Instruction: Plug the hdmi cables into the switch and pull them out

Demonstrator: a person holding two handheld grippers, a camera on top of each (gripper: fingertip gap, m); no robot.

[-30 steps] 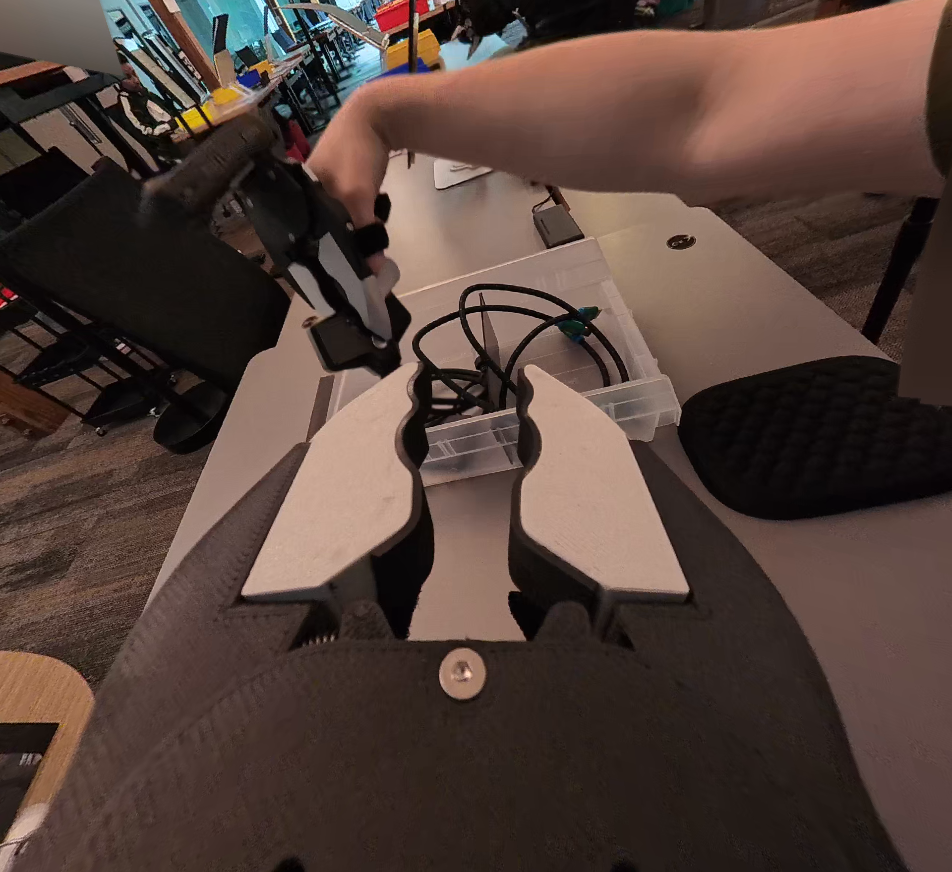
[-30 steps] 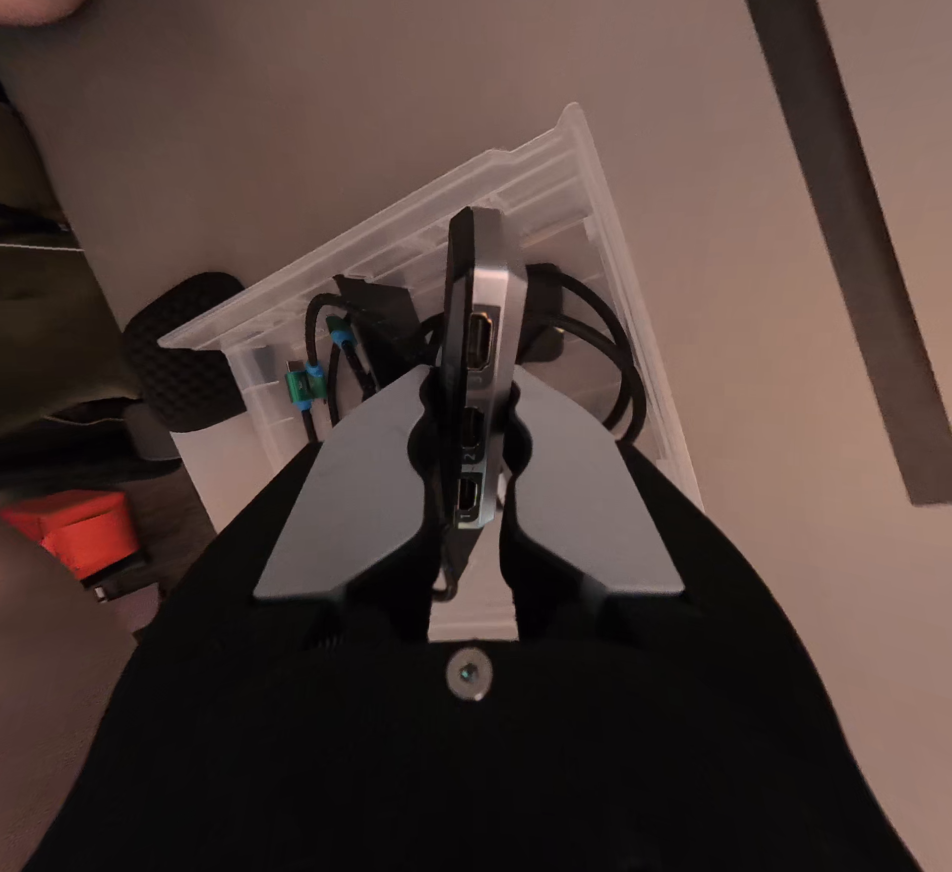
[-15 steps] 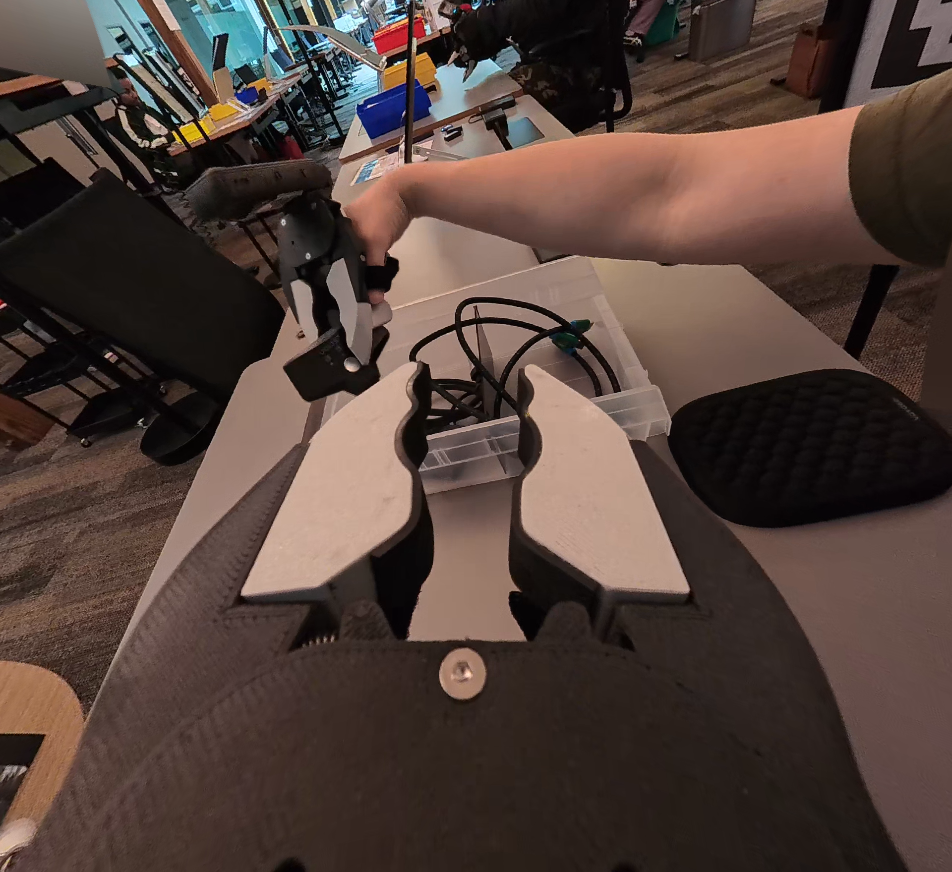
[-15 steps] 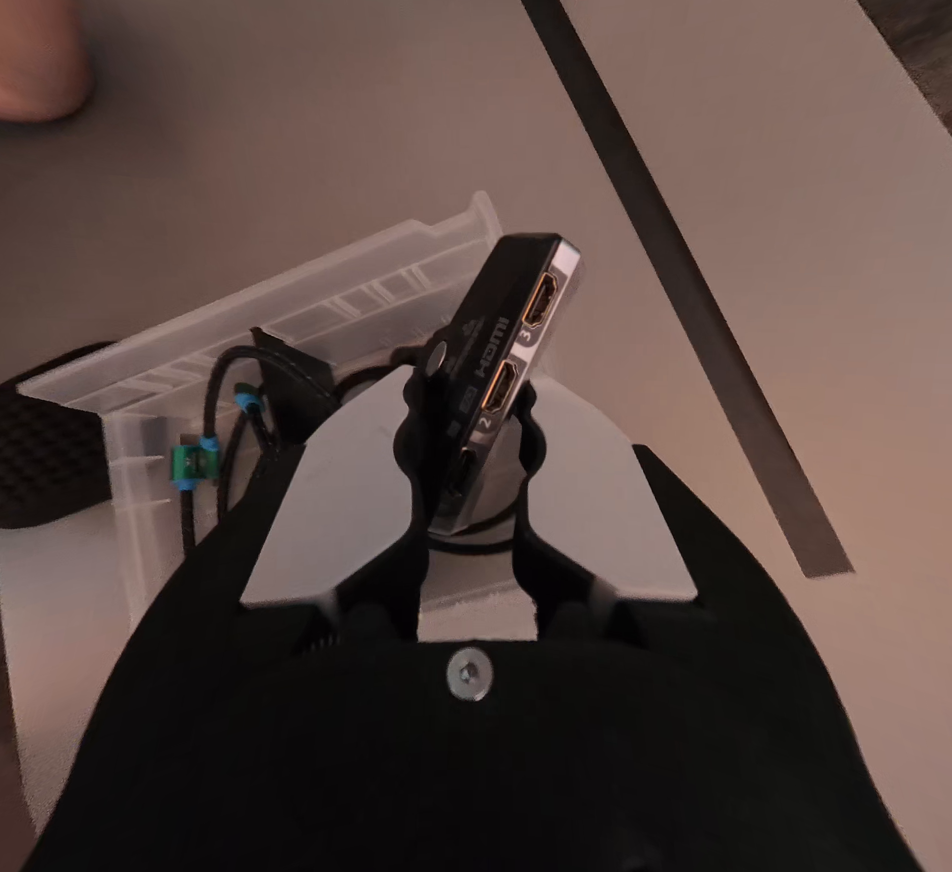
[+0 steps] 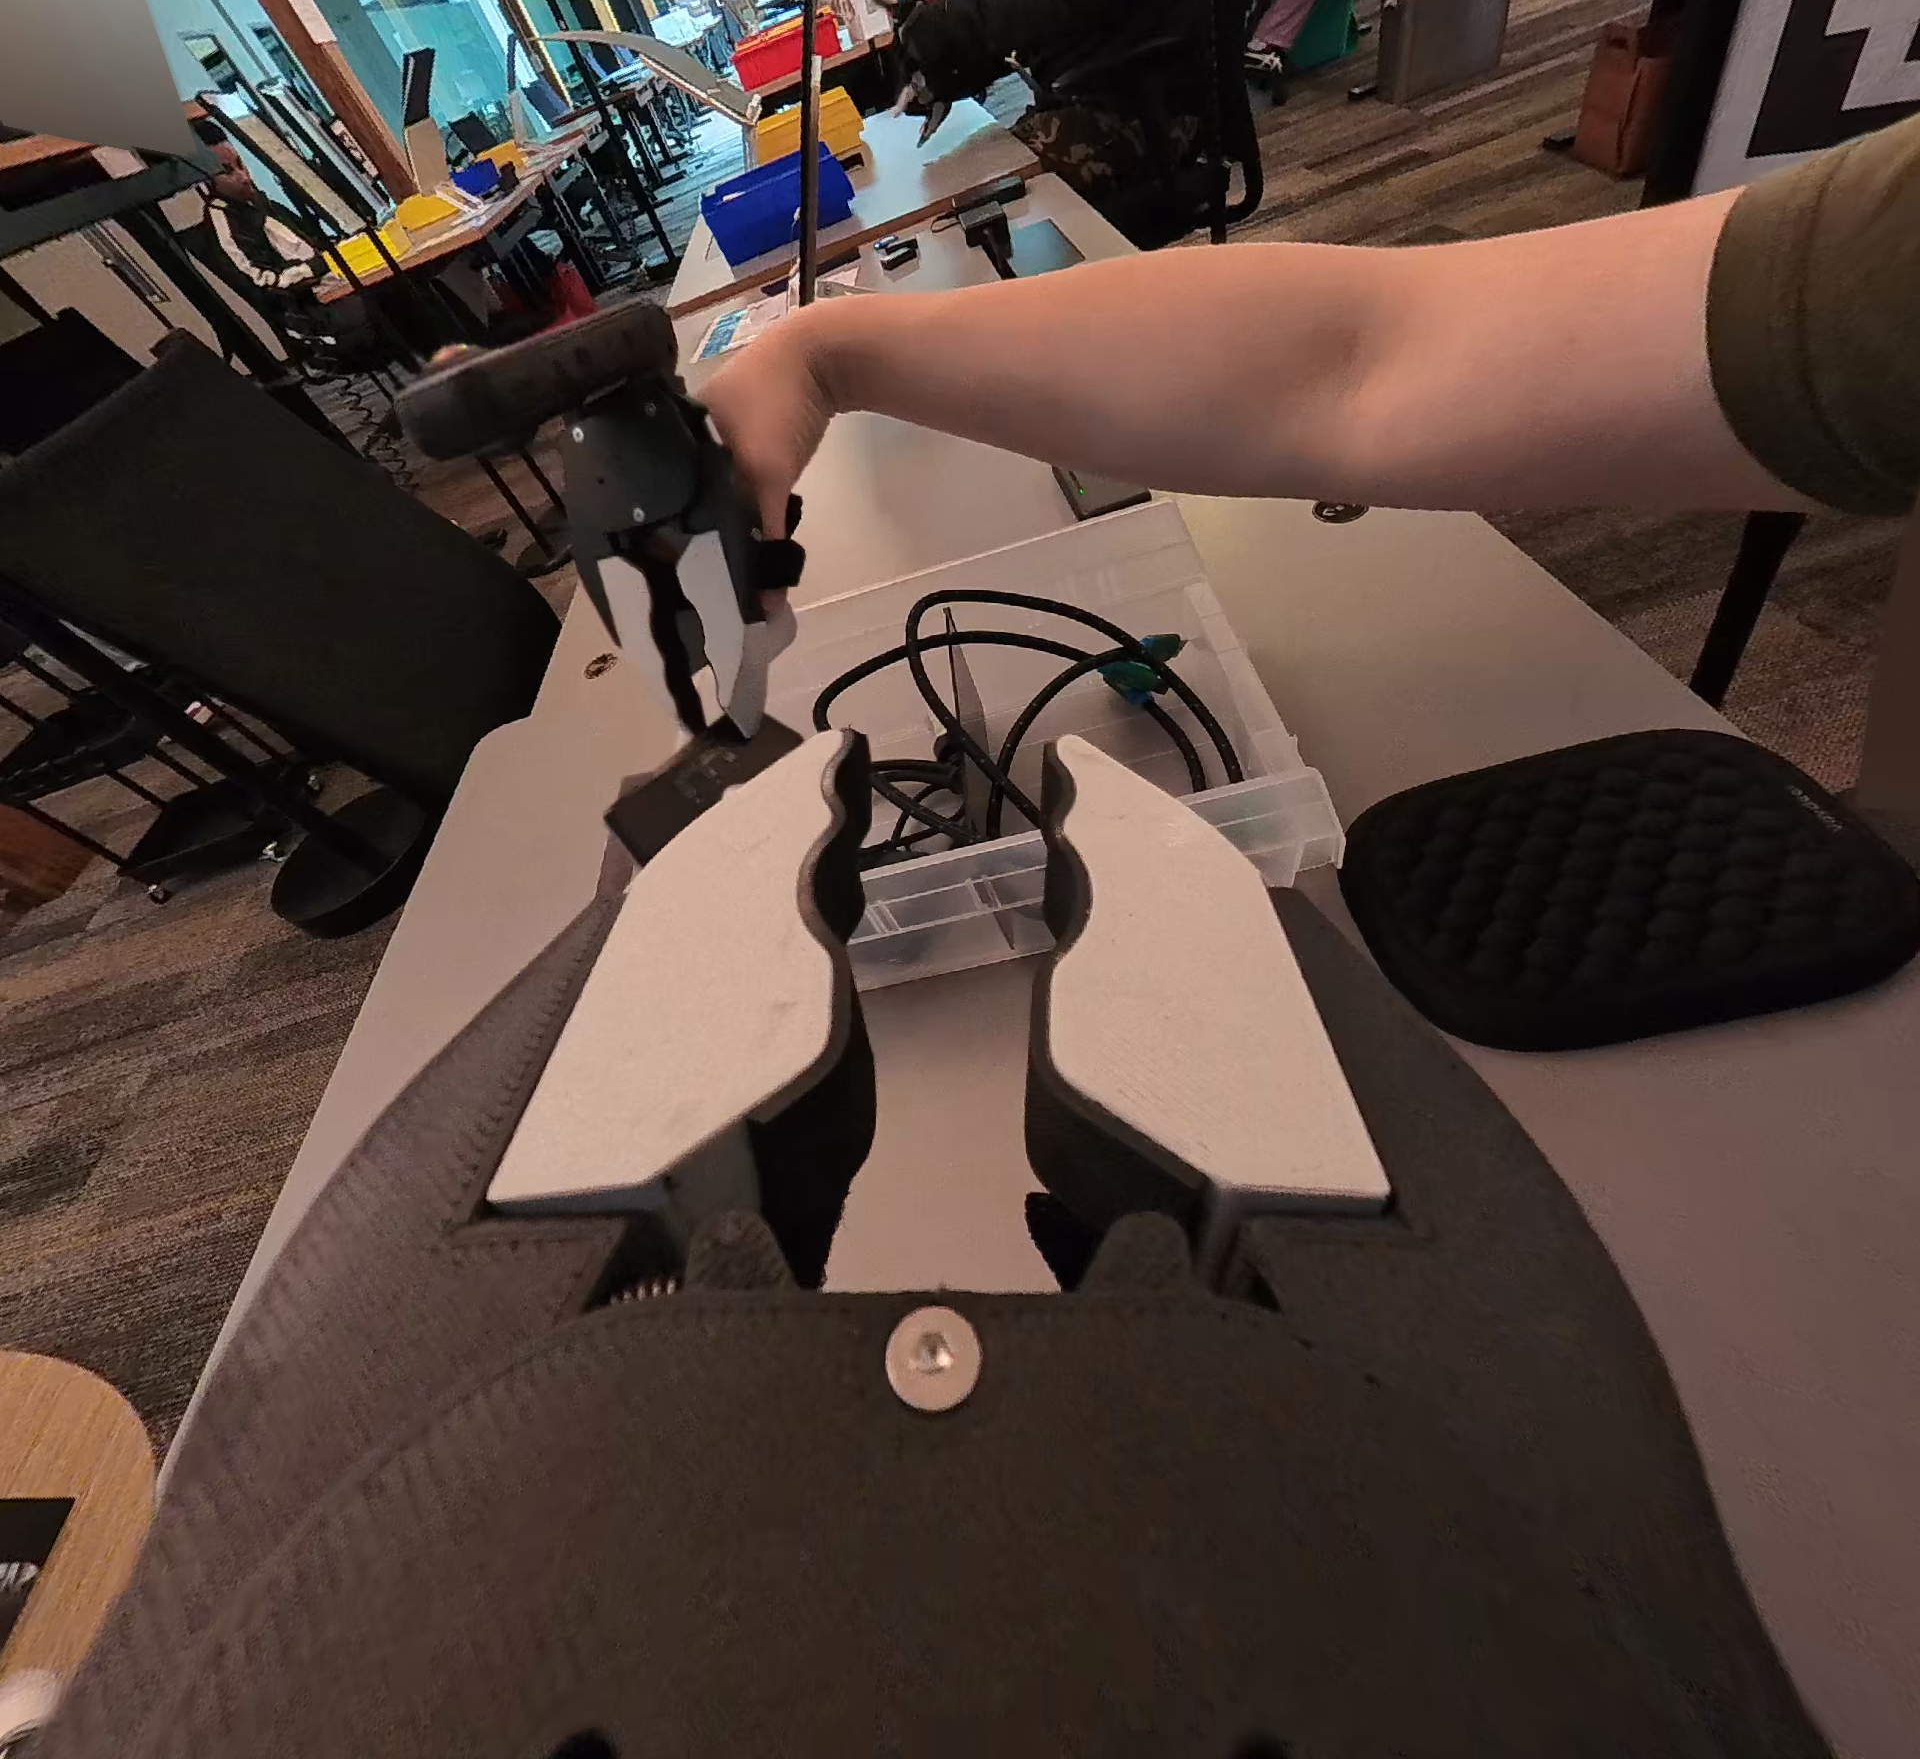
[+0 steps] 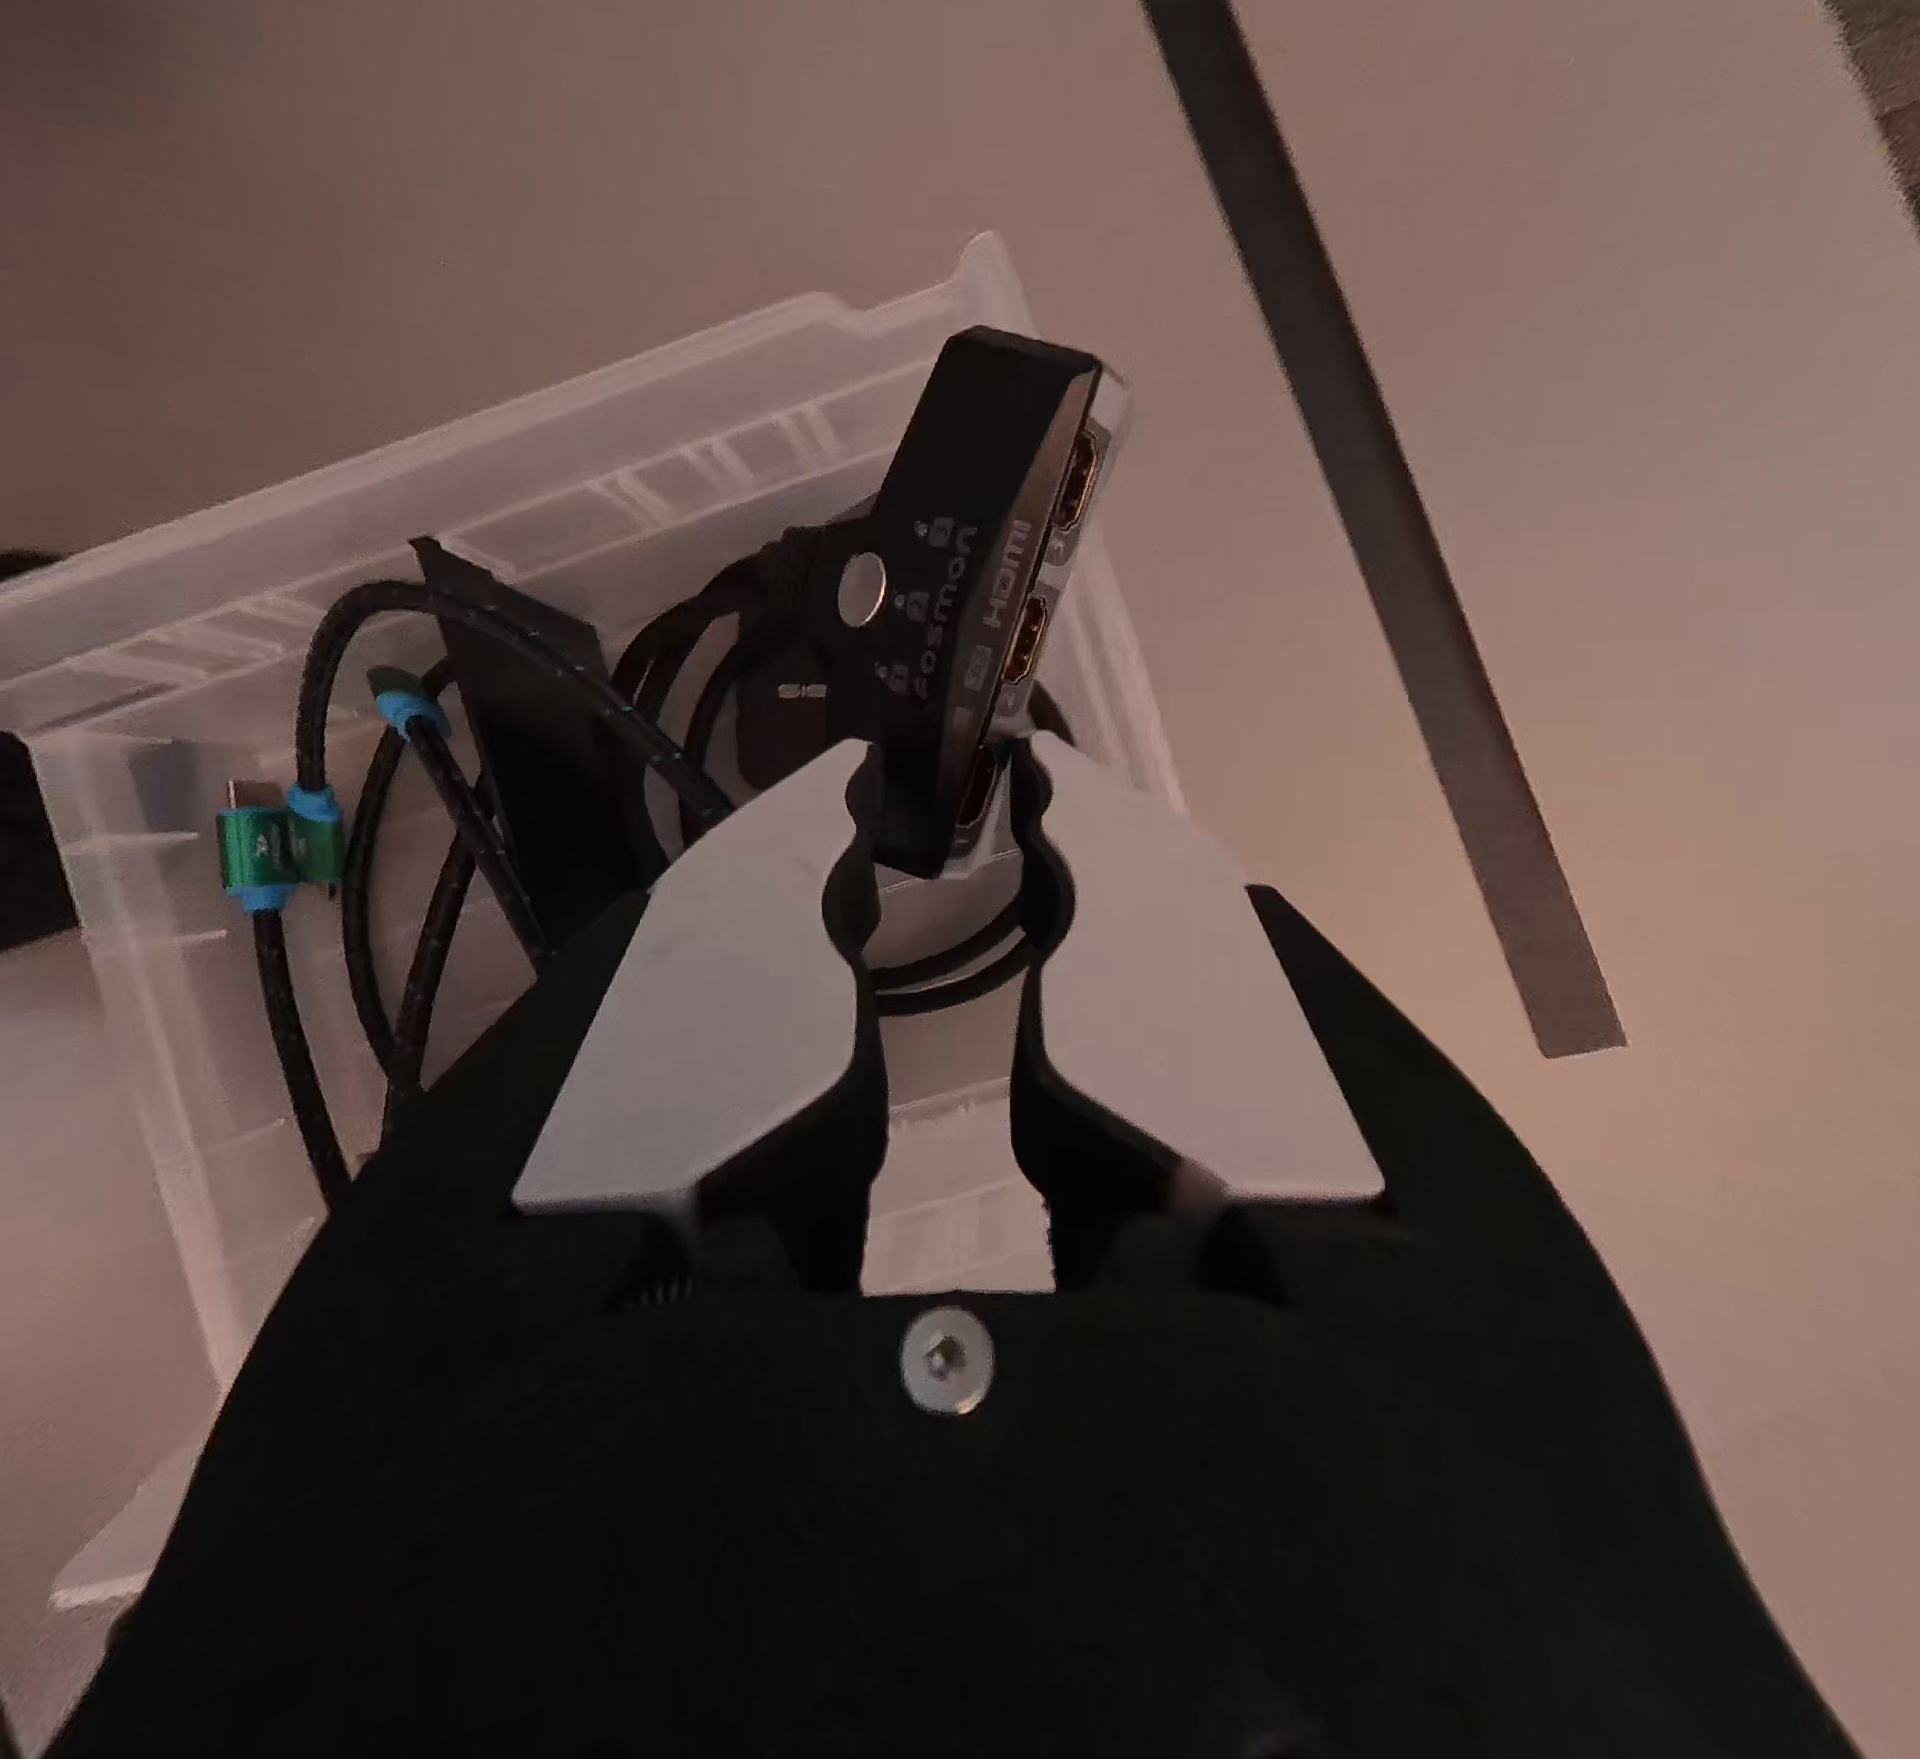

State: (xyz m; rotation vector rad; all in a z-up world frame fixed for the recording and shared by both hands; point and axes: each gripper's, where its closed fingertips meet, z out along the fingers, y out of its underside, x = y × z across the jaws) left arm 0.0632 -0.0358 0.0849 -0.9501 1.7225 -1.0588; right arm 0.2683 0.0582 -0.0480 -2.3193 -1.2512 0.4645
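The black HDMI switch (image 6: pixel 966 608) with a silver port edge is held by its lower end in my right gripper (image 6: pixel 945 774), tilted over the clear plastic box (image 6: pixel 727 421). In the left wrist view the right gripper (image 5: pixel 717 722) holds the switch (image 5: pixel 696 779) low at the box's left end, near the table. Black braided HDMI cables (image 6: pixel 416 826) with green and blue plug ends (image 6: pixel 275 852) lie coiled in the box (image 5: pixel 1268 805). My left gripper (image 5: pixel 951 753) is open and empty, hovering in front of the box.
A black padded mat (image 5: pixel 1621 888) lies on the grey table (image 5: pixel 1455 629) right of the box. A dark seam (image 6: pixel 1351 462) crosses the tabletop. The person's forearm (image 5: pixel 1247 379) reaches across above the box. A black chair (image 5: pixel 260 566) stands off the table's left edge.
My right gripper has come down and left with the switch, from above the box to its left end. The switch has turned in the jaws. My left gripper has barely moved.
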